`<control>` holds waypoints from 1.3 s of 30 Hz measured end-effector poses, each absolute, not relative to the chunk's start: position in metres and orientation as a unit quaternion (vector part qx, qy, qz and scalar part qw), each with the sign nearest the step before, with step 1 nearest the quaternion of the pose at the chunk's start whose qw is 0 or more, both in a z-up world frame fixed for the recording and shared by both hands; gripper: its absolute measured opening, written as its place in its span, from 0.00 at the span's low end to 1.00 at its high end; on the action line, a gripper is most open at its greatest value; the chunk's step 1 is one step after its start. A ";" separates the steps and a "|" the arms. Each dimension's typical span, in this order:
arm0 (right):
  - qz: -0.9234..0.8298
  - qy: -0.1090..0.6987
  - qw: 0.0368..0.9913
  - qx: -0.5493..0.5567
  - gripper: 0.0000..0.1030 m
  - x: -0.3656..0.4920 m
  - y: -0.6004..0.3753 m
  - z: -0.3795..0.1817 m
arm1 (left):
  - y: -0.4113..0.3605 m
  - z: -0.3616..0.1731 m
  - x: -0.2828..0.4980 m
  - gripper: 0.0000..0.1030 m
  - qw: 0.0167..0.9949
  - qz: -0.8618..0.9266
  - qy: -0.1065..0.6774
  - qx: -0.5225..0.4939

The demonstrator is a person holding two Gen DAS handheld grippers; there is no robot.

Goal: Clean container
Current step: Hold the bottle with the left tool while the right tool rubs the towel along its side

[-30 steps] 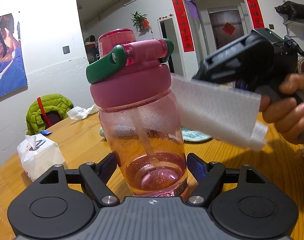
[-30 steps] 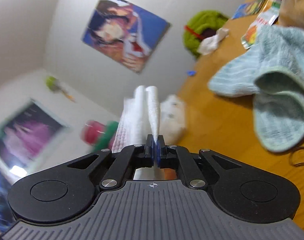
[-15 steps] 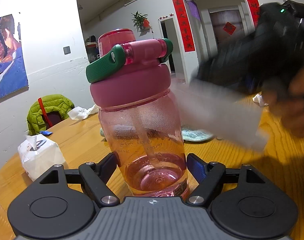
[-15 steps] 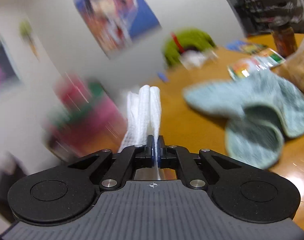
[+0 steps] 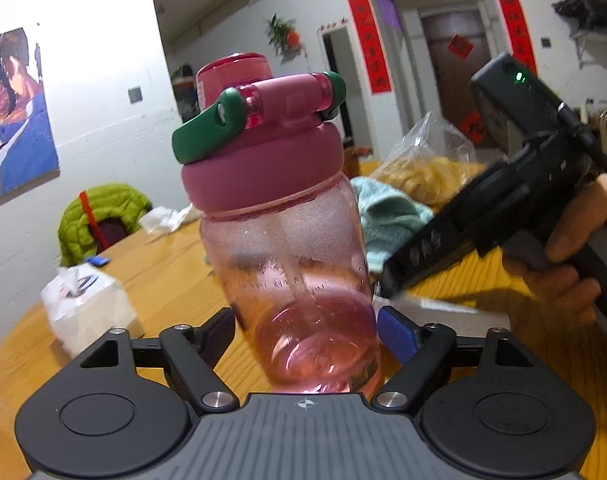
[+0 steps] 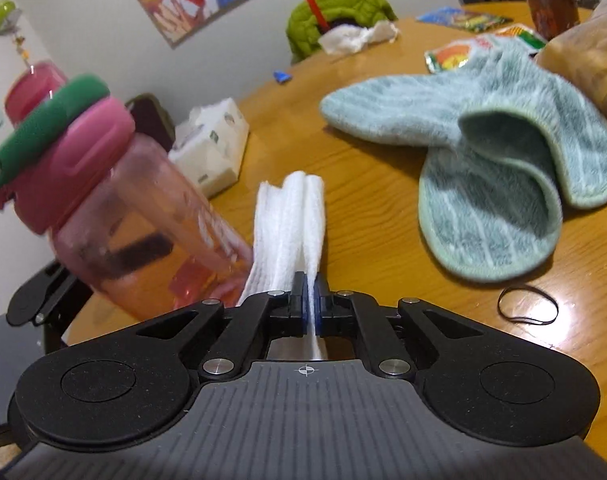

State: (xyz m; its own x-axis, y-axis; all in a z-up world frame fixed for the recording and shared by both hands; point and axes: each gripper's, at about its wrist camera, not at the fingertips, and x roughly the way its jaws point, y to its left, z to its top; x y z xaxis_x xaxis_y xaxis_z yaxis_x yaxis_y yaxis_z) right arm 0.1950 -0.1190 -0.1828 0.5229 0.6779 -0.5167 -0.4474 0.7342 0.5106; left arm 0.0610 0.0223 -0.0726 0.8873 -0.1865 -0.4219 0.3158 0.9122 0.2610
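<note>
1. The bottle (image 5: 291, 240), pink with a green-handled lid (image 5: 259, 136), stood on the table (image 5: 167, 264) between the fingers of the left gripper (image 5: 303, 332). Its base lay at the gripper's throat; its long axis ran up and away from the camera, leaning slightly, lid uppermost.
2. The left gripper's jaws were opening. The bottle was between them, and the blue right pad (image 5: 397, 334) appeared just clear of the wall; the left pad's contact could not be judged, since the bottle hid it.
3. The right gripper (image 6: 311, 304) was clamped tight on a folded white wipe (image 6: 289, 224), whose free end projected forward past the fingertips.
4. In the right wrist view the bottle (image 6: 143, 232) lay to the left of the wipe, apparently touching or just beside it near the lower wall. The bottle's axis slanted up and to the left there, lid (image 6: 51, 136) at the far upper end.
5. In the left wrist view the right gripper (image 5: 383, 286), held by a hand (image 5: 563, 264), pointed at the bottle's lower right side, with the wipe seen edge-on and blurred.
6. The coming wipe probably turned on this relation: the wipe's broad face had to meet the bottle's right wall and travel along its long axis, while the loosening left gripper gave little support against a sideways push.
7. A teal cloth (image 6: 483, 184) and a tissue pack (image 6: 211, 156) lay apart on the table.
</note>
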 end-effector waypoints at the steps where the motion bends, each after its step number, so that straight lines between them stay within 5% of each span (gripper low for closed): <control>1: 0.325 0.353 0.861 0.166 0.06 0.194 -0.123 -0.181 | 0.022 -0.070 0.058 0.79 0.957 -0.125 0.200 0.168; 13: 0.353 0.284 0.861 0.232 0.06 0.189 -0.140 -0.164 | 0.022 -0.066 0.049 0.64 0.961 -0.139 0.161 0.178; 16: 0.341 0.290 0.863 0.233 0.06 0.191 -0.139 -0.164 | 0.023 -0.073 0.058 0.65 0.960 -0.149 0.144 0.187; 20: 0.342 0.280 0.860 0.255 0.06 0.192 -0.148 -0.162 | 0.025 -0.075 0.065 0.81 0.962 -0.132 0.163 0.176; 24: 0.362 0.252 0.843 0.309 0.06 0.190 -0.166 -0.157 | 0.027 -0.071 0.061 0.82 0.964 -0.138 0.163 0.160; 30: 0.474 0.185 0.685 0.522 0.09 0.198 -0.206 -0.174 | 0.025 -0.079 0.065 0.63 0.958 -0.153 0.176 0.168; 39: 0.402 0.330 0.728 0.447 0.10 0.214 -0.164 -0.195 | 0.028 -0.085 0.077 0.61 0.962 -0.134 0.174 0.160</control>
